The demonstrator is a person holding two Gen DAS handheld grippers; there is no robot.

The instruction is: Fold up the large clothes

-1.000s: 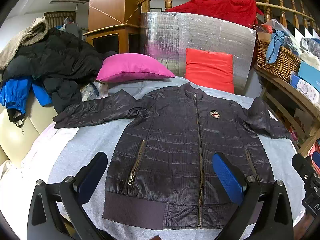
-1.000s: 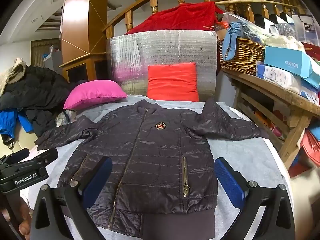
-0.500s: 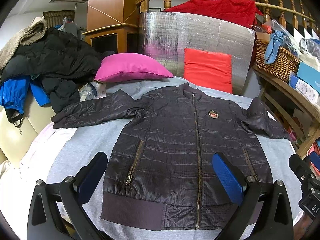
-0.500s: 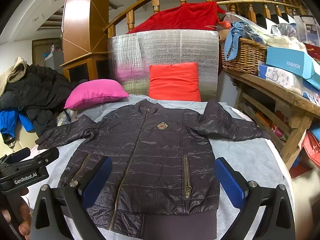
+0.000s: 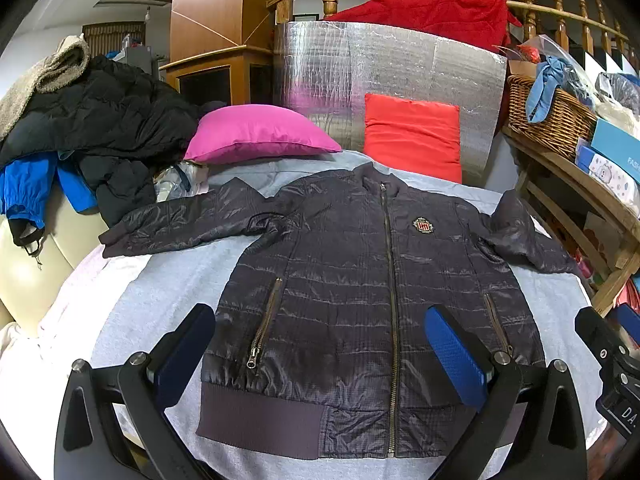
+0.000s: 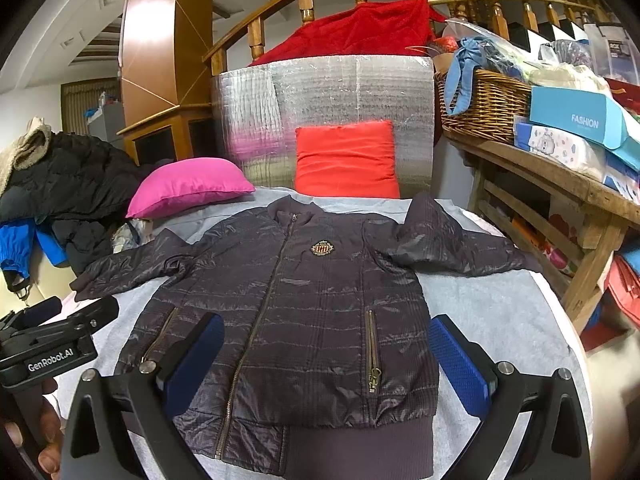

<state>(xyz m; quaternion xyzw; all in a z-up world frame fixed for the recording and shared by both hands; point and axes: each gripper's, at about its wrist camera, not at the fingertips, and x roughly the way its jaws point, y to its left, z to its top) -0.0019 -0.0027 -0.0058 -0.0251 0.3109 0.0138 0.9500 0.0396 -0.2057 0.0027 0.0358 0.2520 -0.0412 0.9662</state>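
Dark quilted jacket [image 5: 360, 292] lies flat, collar far, hem nearest our left hand-held gripper [image 5: 320, 356] and right hand-held gripper [image 6: 326, 368], both wide and empty.

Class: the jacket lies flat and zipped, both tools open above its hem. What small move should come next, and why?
Probably bring the left tool to the left sleeve and grip its cuff. The jacket is spread face up, both sleeves lie out sideways, and nothing is held yet, so a sleeve fold looks first.
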